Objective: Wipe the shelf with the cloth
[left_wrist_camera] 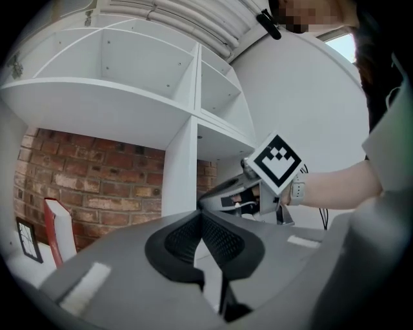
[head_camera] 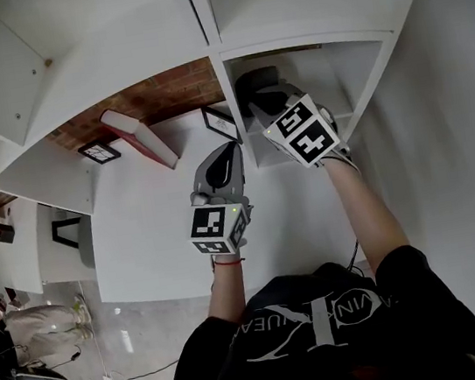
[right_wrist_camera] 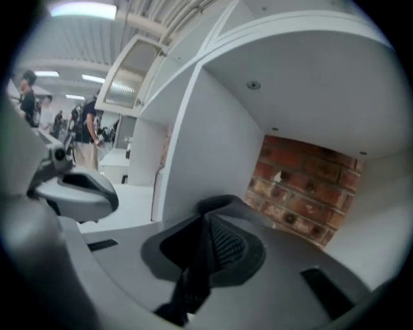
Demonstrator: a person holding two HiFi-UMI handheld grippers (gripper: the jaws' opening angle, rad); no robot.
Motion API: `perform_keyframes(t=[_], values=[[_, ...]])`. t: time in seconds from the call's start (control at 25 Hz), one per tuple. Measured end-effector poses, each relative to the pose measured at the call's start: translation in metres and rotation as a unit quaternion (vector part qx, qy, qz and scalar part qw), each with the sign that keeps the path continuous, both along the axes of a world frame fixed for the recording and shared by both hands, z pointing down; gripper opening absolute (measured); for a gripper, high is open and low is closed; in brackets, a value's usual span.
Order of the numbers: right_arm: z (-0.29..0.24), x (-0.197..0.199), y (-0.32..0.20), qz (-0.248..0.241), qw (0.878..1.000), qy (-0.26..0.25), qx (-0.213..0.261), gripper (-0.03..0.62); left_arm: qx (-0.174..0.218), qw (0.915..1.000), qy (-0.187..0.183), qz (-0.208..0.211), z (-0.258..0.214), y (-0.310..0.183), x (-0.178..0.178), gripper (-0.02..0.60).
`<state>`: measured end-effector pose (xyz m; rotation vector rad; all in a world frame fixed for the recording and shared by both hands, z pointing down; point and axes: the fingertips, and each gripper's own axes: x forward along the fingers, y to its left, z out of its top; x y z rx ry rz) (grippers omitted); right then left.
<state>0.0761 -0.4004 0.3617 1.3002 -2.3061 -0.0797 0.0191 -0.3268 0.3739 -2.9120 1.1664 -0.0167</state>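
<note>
Nearest, left gripper (left_wrist_camera: 202,222) hangs clenched and empty left of the divider (head_camera: 228,115), probably parked clear of the work. Right of the divider, right gripper (right_wrist_camera: 208,218) pinches the cloth (right_wrist_camera: 192,277) inside the shelf (head_camera: 365,64) cubby, seemingly to wipe its floor.

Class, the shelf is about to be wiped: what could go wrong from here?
The right tool pinches only a thin fold of cloth, so it might slip out under rubbing. The compartment is narrow; the tool could knock the divider. The left tool could bump the small frame nearby.
</note>
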Motion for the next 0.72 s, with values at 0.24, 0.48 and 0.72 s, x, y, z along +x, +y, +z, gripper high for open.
perform_keyframes(t=[0.24,0.48,0.72], values=[[0.028,0.037,0.004,0.055,0.996,0.069,-0.029,0.037,-0.004,0.9993,-0.003,0.036,0.003,0.007,0.025,-0.014],[0.034,0.069,0.017,0.078,0.995,-0.024,-0.058,0.038,0.004,0.9951,-0.028,0.095,0.004,0.014,0.078,-0.014],[-0.002,0.103,0.04,0.088,0.982,-0.169,0.005,0.072,-0.019,0.9905,-0.043,0.129,0.003,0.013,0.127,0.13]])
